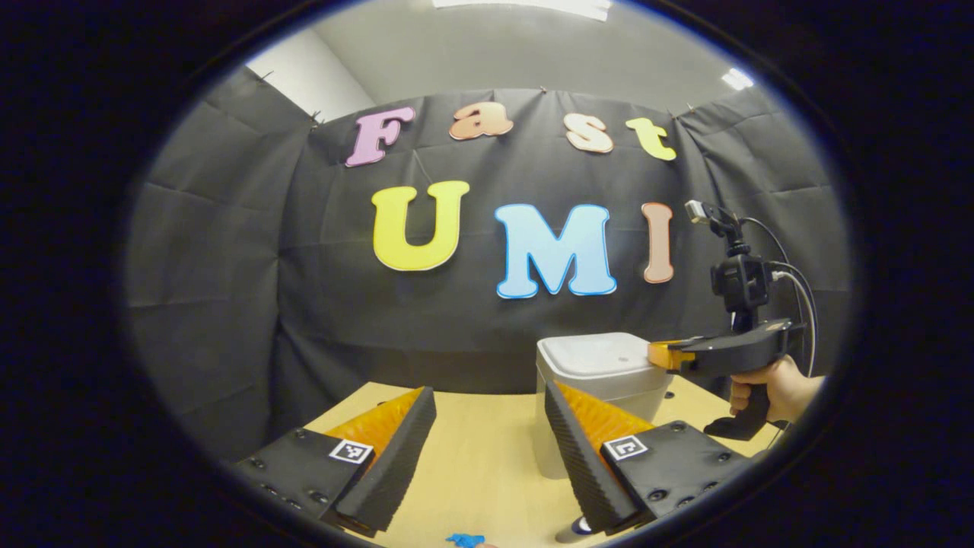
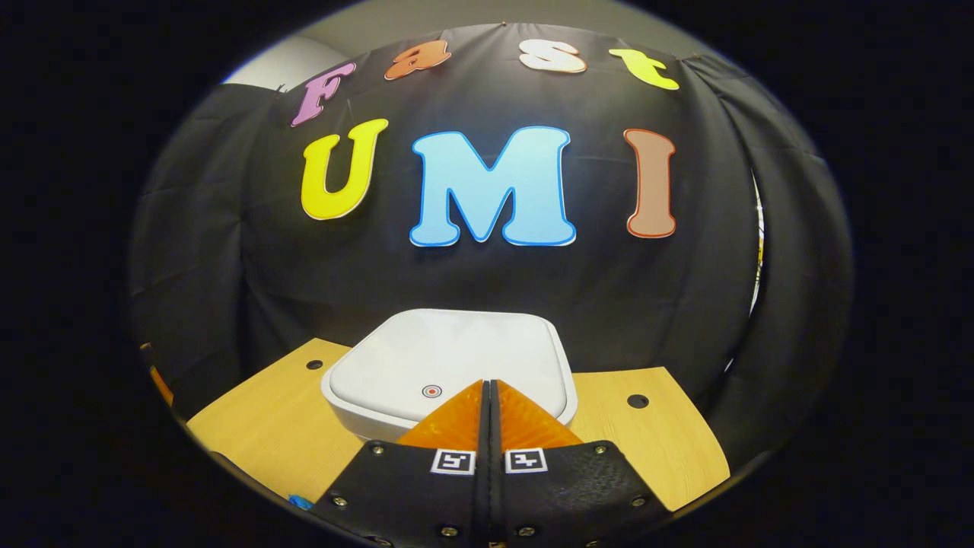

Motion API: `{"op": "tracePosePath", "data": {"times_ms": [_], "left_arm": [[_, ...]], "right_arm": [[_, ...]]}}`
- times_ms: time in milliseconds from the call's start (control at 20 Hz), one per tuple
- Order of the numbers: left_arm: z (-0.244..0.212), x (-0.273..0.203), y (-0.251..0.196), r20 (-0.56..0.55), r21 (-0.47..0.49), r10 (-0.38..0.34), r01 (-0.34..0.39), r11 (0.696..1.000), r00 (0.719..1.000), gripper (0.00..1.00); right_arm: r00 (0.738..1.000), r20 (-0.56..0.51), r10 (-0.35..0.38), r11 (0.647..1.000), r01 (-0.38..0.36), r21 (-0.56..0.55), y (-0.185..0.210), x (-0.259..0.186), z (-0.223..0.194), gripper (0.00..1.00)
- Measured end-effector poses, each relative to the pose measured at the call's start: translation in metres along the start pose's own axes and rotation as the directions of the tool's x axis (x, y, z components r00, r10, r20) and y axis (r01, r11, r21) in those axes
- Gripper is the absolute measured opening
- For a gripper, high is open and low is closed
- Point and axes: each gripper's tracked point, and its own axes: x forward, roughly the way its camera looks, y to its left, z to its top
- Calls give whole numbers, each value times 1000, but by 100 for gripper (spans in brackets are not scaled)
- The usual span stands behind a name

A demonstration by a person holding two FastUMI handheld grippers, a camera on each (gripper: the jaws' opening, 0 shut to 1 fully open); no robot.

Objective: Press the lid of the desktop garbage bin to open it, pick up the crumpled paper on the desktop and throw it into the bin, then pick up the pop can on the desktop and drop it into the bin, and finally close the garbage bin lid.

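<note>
Two grippers in your hands, right gripper [image 2: 489,384] pressed together, tips over the closed bin lid [image 2: 449,358], left gripper [image 1: 487,426] spread apart, bin [image 1: 601,380] standing on the table [image 1: 472,457] just beyond it.

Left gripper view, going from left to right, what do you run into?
Left gripper, its fingers apart over the table → white bin with its lid down → right gripper at the lid's edge → the hand holding it.
</note>
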Motion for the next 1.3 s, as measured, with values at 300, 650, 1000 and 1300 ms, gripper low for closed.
{"op": "tracePosePath", "data": {"times_ms": [300,650,1000,1300], "left_arm": [[-1,1,6,-11,-3,-72,72,997,997,95],[1,5,15,-3,-26,-46,46,999,999,94],[-2,10,21,-5,-28,22,-22,999,1000,94],[1,17,7,-2,-27,18,-18,999,1000,94]], "right_arm": [[998,52,-27,997,23,69,1,0,-3,1],[994,59,-89,996,89,-10,1,-1,6,0],[999,28,-42,999,42,-1,8,1,3,0],[1000,-12,4,1000,-3,29,9,3,0,1]]}}
